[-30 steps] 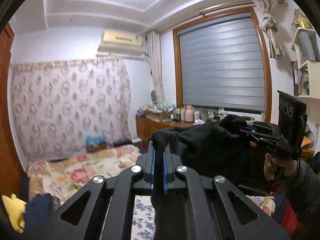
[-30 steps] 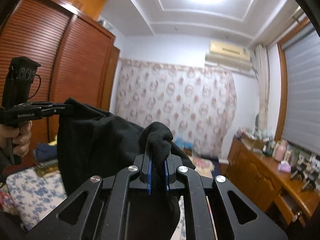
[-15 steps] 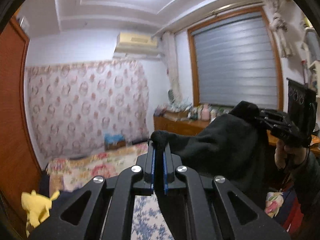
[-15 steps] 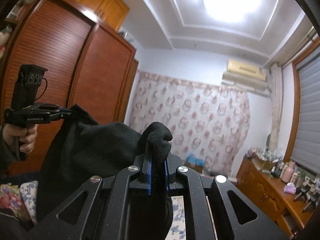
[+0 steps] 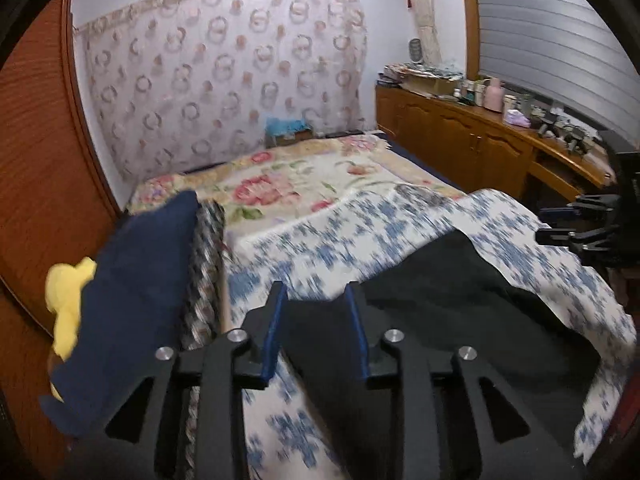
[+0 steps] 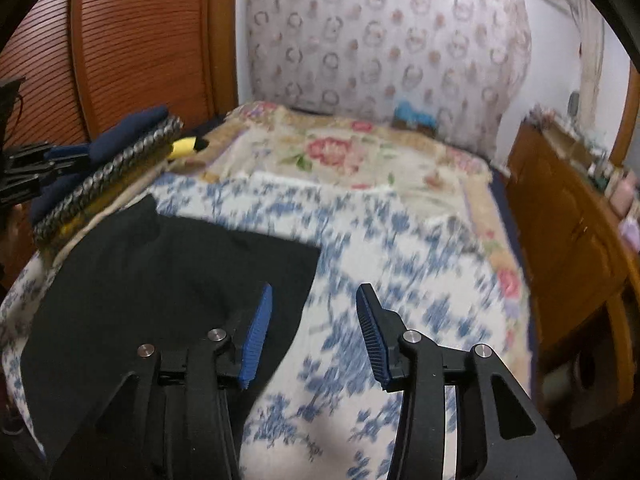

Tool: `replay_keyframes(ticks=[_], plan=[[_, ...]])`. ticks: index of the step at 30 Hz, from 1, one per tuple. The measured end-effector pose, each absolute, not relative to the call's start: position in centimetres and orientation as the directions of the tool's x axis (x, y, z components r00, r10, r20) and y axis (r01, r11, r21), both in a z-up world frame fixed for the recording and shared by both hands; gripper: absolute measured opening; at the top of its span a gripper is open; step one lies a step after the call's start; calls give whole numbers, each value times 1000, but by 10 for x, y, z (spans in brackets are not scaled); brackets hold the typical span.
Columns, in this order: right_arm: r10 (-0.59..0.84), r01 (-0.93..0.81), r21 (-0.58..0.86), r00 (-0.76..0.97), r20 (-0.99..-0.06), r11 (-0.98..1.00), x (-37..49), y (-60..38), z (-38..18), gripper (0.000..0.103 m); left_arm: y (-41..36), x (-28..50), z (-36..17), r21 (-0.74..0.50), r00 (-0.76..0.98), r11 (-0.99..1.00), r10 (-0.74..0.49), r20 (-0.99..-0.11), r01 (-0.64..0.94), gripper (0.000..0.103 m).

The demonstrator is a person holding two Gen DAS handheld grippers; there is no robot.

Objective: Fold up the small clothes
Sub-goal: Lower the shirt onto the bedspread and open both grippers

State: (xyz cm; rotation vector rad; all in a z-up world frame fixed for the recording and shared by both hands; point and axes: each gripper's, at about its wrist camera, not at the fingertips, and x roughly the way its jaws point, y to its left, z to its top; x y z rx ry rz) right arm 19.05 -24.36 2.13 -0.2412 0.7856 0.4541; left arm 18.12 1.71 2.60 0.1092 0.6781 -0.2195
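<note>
The black garment (image 6: 160, 280) lies spread on the blue-flowered sheet (image 6: 380, 240) at the near edge of the bed, apparently laid flat so that it can be folded. A stack of folded clothes (image 6: 104, 168) sits at the far left, probably finished pieces. The left gripper (image 5: 316, 312) is opening, its pads apart over the garment's near left corner, gripping nothing. The right gripper (image 6: 314, 320) is likewise opening, spread over the garment's right edge, holding nothing

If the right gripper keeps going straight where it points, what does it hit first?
Probably the blue-flowered sheet on the bed, just right of the black garment. The right gripper is opening with nothing between its jaws.
</note>
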Motion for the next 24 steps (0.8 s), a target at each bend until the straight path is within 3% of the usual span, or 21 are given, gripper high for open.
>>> replay_keyframes(ticks=[1, 13, 22, 24], plan=[[306, -478, -35, 616, -726, 878, 184, -246, 18, 44, 14, 173, 26, 22, 753, 969, -176, -635, 245, 38], [414, -549, 59, 551, -724, 834, 83, -244, -9, 44, -5, 54, -13, -121, 648, 927, -336, -684, 354, 40], [419, -592, 29, 534, -734, 805, 45, -231, -17, 44, -14, 10, -43, -195, 570, 904, -395, -721, 380, 46], [425, -603, 27, 528, -735, 797, 40, -227, -16, 49, -14, 5, -47, -195, 563, 905, -393, -727, 379, 46]])
